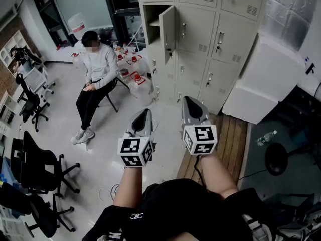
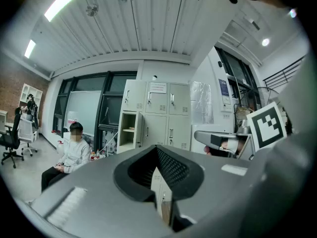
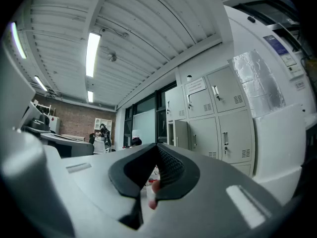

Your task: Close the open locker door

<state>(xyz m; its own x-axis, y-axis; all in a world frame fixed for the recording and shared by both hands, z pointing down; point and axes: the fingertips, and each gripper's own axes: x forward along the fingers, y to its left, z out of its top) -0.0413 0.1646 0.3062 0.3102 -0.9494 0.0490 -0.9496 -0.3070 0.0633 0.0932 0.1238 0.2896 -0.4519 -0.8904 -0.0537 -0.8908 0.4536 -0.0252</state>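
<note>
A bank of pale grey lockers [image 1: 210, 29] stands across the room from me. One upper-left door [image 1: 169, 34] hangs open, swung out to the right of its empty compartment [image 1: 153, 21]. My left gripper [image 1: 145, 111] and right gripper [image 1: 188, 99] are held level side by side, well short of the lockers, both shut with nothing between the jaws. The left gripper view shows its closed jaws [image 2: 157, 148] below the open door [image 2: 140, 130]. In the right gripper view the closed jaws [image 3: 157, 147] sit under the open door [image 3: 180, 133].
A person [image 1: 95, 79] sits on a chair left of the lockers, with bottles and jugs [image 1: 135, 77] on the floor behind. Office chairs [image 1: 35, 169] line the left side. A large white box [image 1: 256, 84] stands right of the lockers beside a wooden platform [image 1: 230, 139].
</note>
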